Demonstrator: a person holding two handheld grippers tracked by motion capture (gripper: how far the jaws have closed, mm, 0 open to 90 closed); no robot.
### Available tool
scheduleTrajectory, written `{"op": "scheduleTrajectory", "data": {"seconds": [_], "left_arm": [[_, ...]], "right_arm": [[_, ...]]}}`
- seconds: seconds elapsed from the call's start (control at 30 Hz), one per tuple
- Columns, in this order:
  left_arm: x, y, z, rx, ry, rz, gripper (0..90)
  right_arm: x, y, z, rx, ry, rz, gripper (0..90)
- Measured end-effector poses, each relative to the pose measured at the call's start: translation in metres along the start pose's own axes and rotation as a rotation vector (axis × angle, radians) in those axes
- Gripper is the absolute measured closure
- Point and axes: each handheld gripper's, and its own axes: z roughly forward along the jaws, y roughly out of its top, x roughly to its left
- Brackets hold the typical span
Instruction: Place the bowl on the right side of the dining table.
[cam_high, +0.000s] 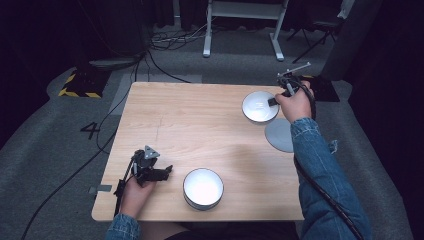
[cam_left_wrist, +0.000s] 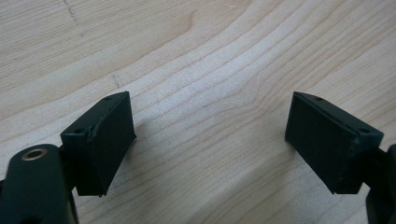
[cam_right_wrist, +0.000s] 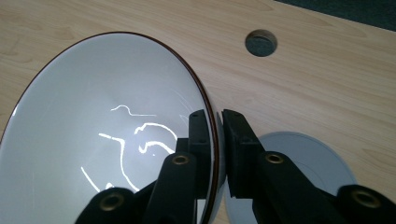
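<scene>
A white bowl with a thin brown rim (cam_high: 259, 106) is at the far right of the wooden table (cam_high: 190, 120). My right gripper (cam_high: 274, 101) is shut on its rim, one jaw inside and one outside. The right gripper view shows this bowl (cam_right_wrist: 93, 130) close up with the right gripper (cam_right_wrist: 217, 121) pinching its edge. A second white bowl (cam_high: 202, 188) stands near the front edge at the middle. Just left of it my left gripper (cam_high: 167, 171) rests low over the table. In its own view the left gripper (cam_left_wrist: 210, 126) is open over bare wood.
A flat grey disc (cam_high: 280, 135) lies at the table's right edge, beside the held bowl, and is also in the right gripper view (cam_right_wrist: 303, 154). A round hole (cam_right_wrist: 261, 43) pierces the tabletop farther off. Cables and a stand's legs are on the floor beyond.
</scene>
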Motion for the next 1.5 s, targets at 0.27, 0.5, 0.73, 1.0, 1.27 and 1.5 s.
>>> {"op": "scheduleTrajectory", "data": {"seconds": [0.27, 0.5, 0.73, 1.0, 1.27, 1.5], "left_arm": [[0.0, 0.0, 0.0, 0.002, -0.002, 0.001, 15.8], [0.0, -0.001, 0.0, -0.001, 0.001, 0.002, 15.9], [0.0, -0.001, 0.0, -0.001, 0.001, 0.002, 15.9], [0.0, 0.0, 0.0, 0.0, 0.002, 0.002, 15.9], [0.0, 0.0, 0.0, 0.002, 0.001, 0.001, 15.9], [0.0, 0.0, 0.0, 0.001, 0.002, 0.0, 15.9]], "right_arm": [[-0.024, 0.003, -0.001, 0.014, -0.068, 0.065, 82.6], [-0.037, 0.003, -0.003, 0.021, -0.082, 0.106, 82.6], [-0.056, -0.006, -0.006, 0.027, -0.102, 0.171, 82.6], [-0.072, -0.017, -0.006, 0.031, -0.107, 0.201, 82.6], [-0.088, -0.029, -0.005, 0.042, -0.121, 0.243, 82.6], [-0.097, -0.039, 0.002, 0.052, -0.12, 0.269, 82.6]]}}
